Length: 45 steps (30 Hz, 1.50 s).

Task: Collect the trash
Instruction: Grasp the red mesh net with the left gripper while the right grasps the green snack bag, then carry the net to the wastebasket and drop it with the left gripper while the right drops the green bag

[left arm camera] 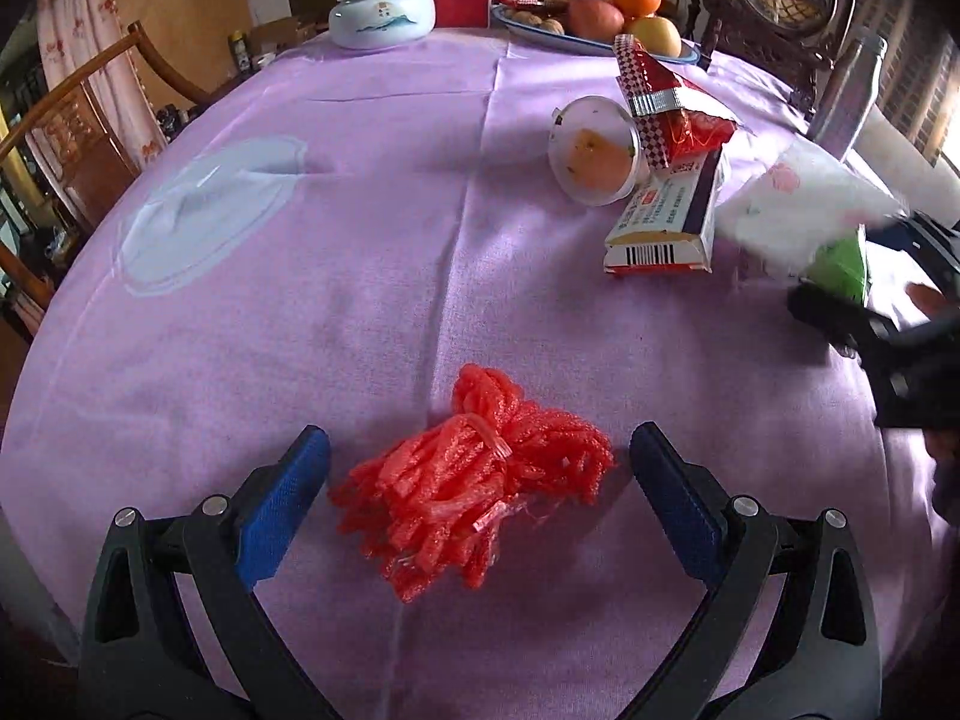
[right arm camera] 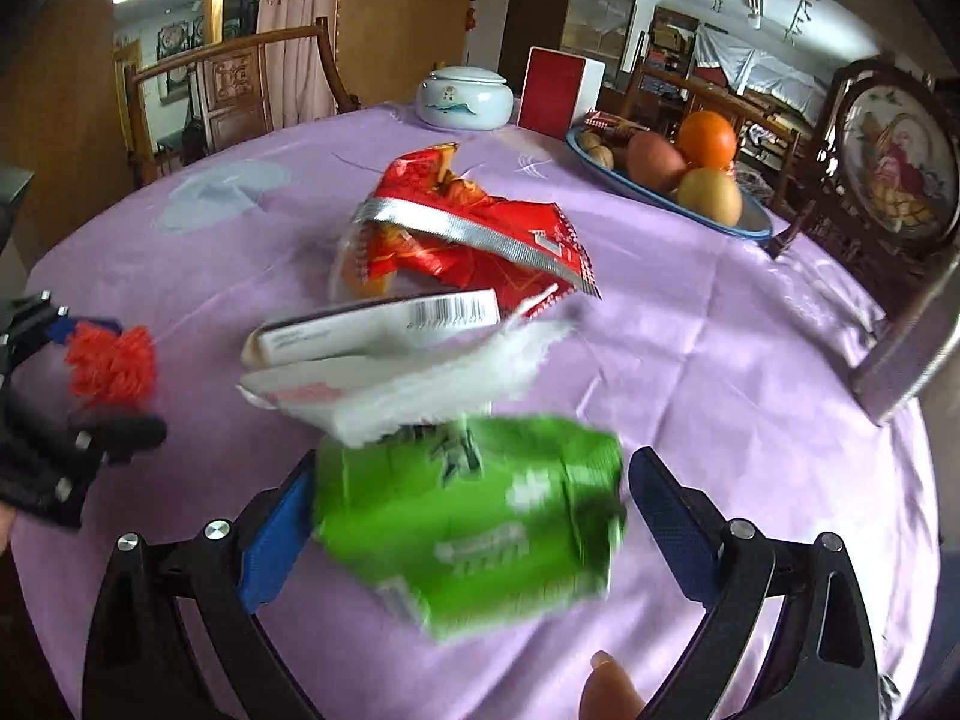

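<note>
Left gripper [left arm camera: 480, 516] hangs low over the worktop [left arm camera: 300, 330], blue fingers [left arm camera: 282, 516] spread wide, the red mesh bundle [left arm camera: 474, 486] lying between them untouched. Right gripper [right arm camera: 474, 534] has its fingers apart too, straddling a blurred green packet [right arm camera: 474, 522]. At twelve o'clock beyond it: white tissue [right arm camera: 432, 384], a barcoded box [right arm camera: 384, 324], a red snack wrapper [right arm camera: 474, 234]. Farthest back, the fruit plate [right arm camera: 744, 222].

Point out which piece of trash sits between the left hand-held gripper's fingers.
The red mesh net bag, bunched on the purple tablecloth between the open blue pads. The other wrappers lie farther off, to the right.
</note>
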{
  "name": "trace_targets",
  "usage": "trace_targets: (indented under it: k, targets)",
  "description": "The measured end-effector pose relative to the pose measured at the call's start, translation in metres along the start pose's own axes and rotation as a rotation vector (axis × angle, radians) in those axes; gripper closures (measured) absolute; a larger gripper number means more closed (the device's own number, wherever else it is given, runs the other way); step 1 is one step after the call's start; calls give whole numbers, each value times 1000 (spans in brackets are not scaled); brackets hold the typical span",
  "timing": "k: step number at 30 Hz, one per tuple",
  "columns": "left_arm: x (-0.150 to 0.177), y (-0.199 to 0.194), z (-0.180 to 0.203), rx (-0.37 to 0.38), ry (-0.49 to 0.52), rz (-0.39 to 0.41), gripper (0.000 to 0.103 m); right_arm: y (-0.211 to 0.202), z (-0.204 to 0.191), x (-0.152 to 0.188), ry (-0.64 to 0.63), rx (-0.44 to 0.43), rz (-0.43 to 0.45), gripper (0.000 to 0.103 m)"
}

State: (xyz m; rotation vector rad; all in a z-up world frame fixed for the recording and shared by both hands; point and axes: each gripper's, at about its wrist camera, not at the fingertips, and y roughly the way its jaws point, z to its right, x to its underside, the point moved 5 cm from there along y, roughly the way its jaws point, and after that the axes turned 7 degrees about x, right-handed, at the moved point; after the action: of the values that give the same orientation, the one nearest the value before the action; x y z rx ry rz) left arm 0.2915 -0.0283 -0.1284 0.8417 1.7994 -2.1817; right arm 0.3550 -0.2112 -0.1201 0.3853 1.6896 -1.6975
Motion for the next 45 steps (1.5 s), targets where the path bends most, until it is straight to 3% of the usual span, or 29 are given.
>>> trace_targets:
  k: [2,3,7,10,15,18,25,32,35,45]
  targets:
    - [2,-1,0,-4,2,-2,7,7,5,2,71,-56,7,12]
    - [2,-2,0,-5,2,-2,7,9,8,6,100,-63,-31,18]
    - [1,-5,-3,17,-22,20,9,-14,10,4,100,-56,47,20]
    - [1,-9,-8,23,-50,52,20,-30,11,-1,125,-67,101,21]
    - [2,-14,-6,39,-45,91,46,-44,22,-3,181,-63,147,21]
    - [2,-17,-7,75,-62,111,52,-49,27,-4,213,-70,166,21]
    - [1,-23,-10,121,-92,156,59,-57,33,1,251,-73,192,21]
    - [20,-58,2,63,-94,277,59,-76,38,13,302,-93,252,21]
    - [32,-87,16,45,-43,336,59,-99,35,21,319,-127,294,21]
    - [71,-155,37,-39,21,487,59,-185,-12,47,290,-118,394,21]
